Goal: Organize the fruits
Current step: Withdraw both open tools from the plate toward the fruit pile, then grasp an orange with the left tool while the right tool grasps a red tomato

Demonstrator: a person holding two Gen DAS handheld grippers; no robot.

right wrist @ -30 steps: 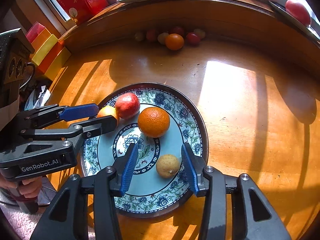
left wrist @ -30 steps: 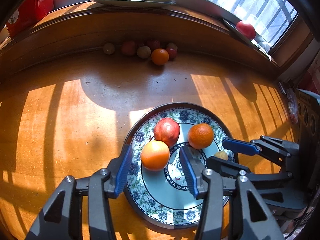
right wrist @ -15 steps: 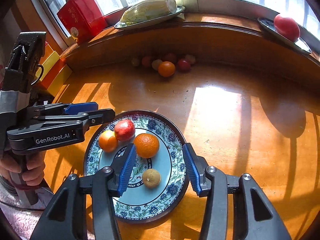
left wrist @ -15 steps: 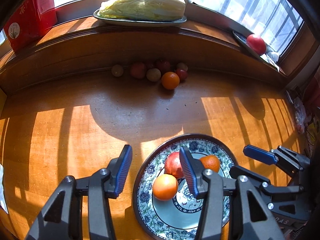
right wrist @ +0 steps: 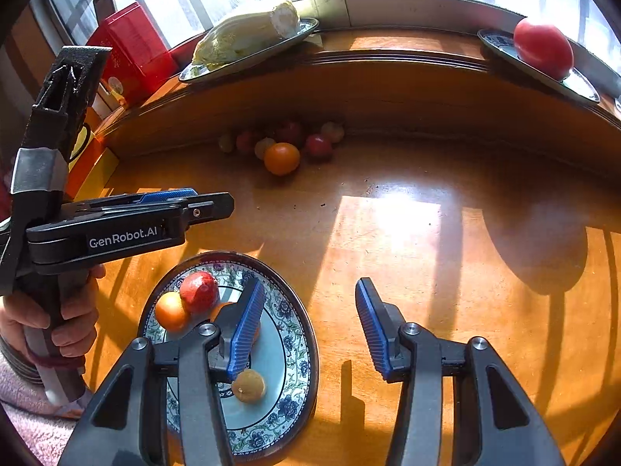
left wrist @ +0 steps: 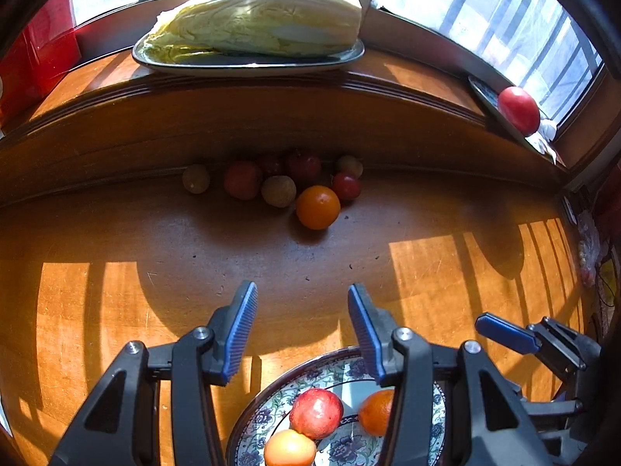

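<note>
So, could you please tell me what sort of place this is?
Probably a home, at a wooden table by a sunny window: napa cabbage on the sill, a patterned plate of fruit, loose fruit behind.

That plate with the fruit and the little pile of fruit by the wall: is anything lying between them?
No. Between the plate and the fruit pile, the right wrist view shows only bare wooden tabletop.

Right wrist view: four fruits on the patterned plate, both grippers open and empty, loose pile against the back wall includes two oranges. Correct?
Not quite: the pile holds only one orange; the rest are red and pale fruits, as the right wrist view shows. The plate does carry four fruits, and the left gripper and right gripper are both open and empty.
</note>
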